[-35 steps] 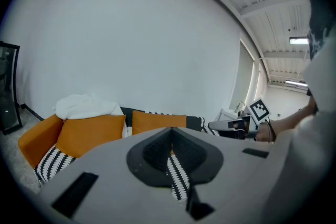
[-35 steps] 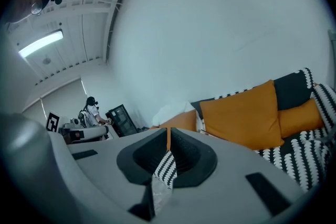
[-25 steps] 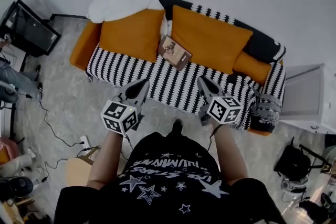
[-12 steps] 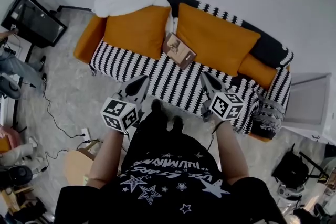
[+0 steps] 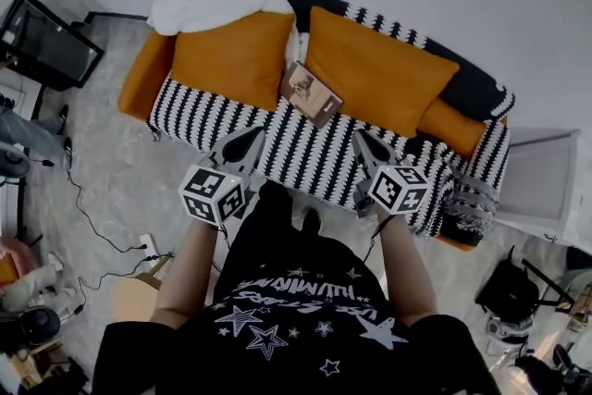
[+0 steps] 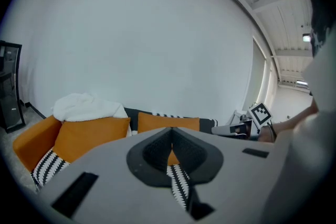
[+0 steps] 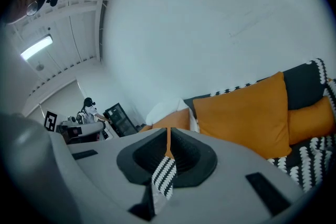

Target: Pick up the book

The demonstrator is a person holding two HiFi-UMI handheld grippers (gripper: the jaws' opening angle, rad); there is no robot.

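Observation:
The book [image 5: 311,92], brown with a pale cover picture, lies on the striped seat of the sofa [image 5: 305,153], in the gap between two orange cushions. In the head view my left gripper [image 5: 252,136] hovers over the seat's front edge, below and left of the book. My right gripper [image 5: 361,140] hovers below and right of it. Both point toward the sofa back and are shut on nothing, apart from the book. In the left gripper view the left gripper [image 6: 171,131] has its jaws together, as has the right gripper [image 7: 168,131] in its own view. Neither gripper view shows the book.
A white blanket [image 5: 208,0] drapes the sofa's left back. A black screen [image 5: 42,42] stands at the far left and a white cabinet [image 5: 536,176] at the right. A grey patterned bundle [image 5: 467,199] sits by the sofa's right end. Cables [image 5: 92,217] trail over the floor.
Both grippers have moved a little forward toward the sofa and the book, and the person has stepped closer. The jaws have stayed shut.

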